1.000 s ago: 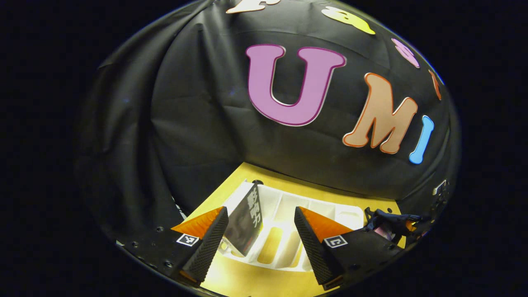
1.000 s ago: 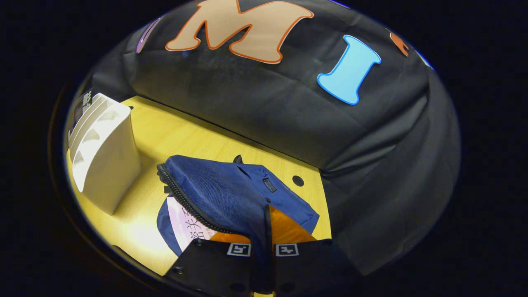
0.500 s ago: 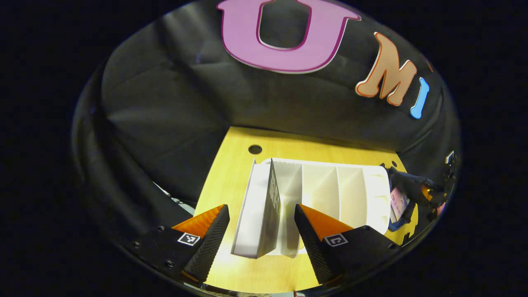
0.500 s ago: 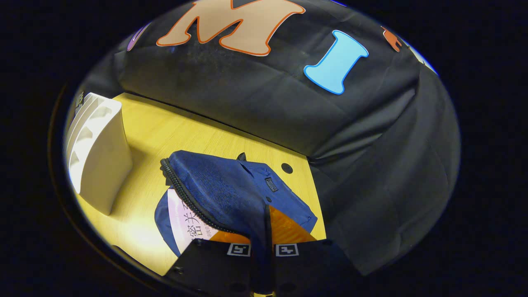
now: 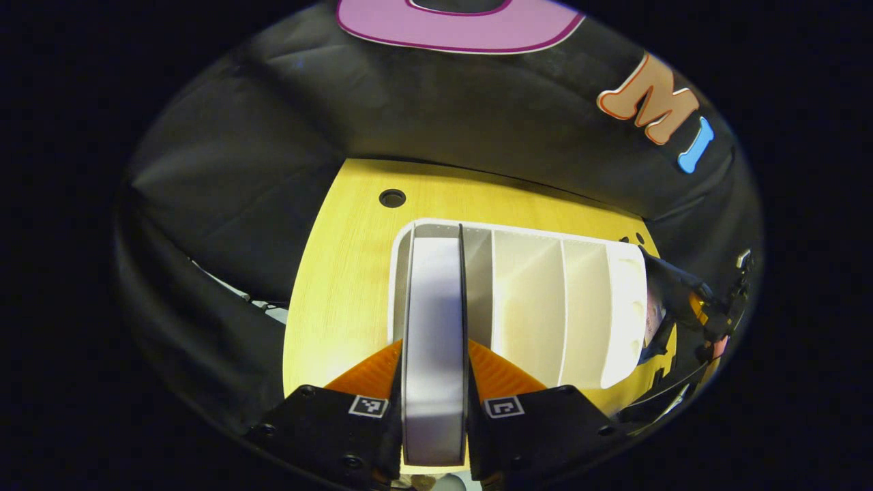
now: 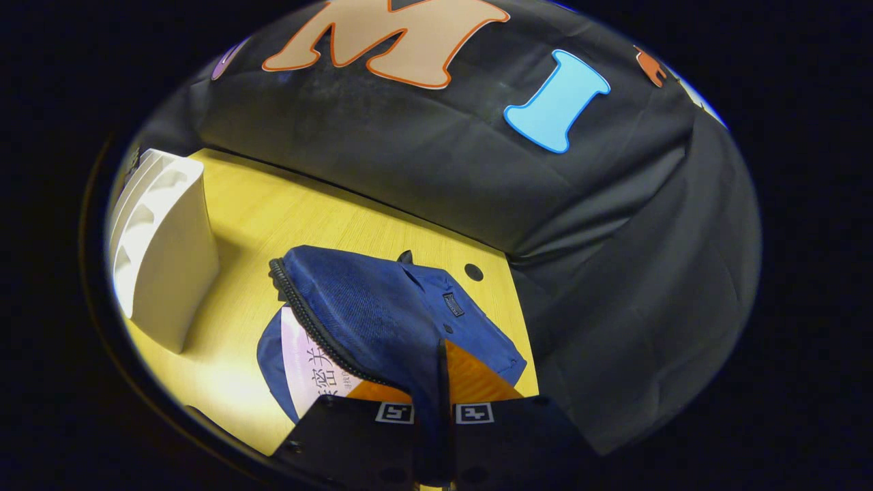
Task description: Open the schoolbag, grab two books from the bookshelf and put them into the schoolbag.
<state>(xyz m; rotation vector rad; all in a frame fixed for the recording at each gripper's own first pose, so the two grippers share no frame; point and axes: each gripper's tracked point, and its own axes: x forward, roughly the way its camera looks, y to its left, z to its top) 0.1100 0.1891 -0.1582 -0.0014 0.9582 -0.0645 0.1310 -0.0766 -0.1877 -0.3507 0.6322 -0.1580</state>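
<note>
oddly, left fingers clamp a book; right fingers pinch the schoolbag, tips hidden.

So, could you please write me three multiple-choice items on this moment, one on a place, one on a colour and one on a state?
1. Where in the white bookshelf does the book stand?
A. its end slot, at the left of the left gripper view
B. its middle slot
C. flat on top

2. What colour is the schoolbag?
A. red
B. blue
C. green

3. What is the right gripper doing?
A. hanging open above the table
B. pinching the schoolbag's flap
C. holding a book

Answers:
1 A, the book fills the end compartment, between the fingers of the left gripper.
2 B, the fabric is blue, with a black zip.
3 B, its fingers are closed on the raised fabric, and a second book lies inside.
</note>
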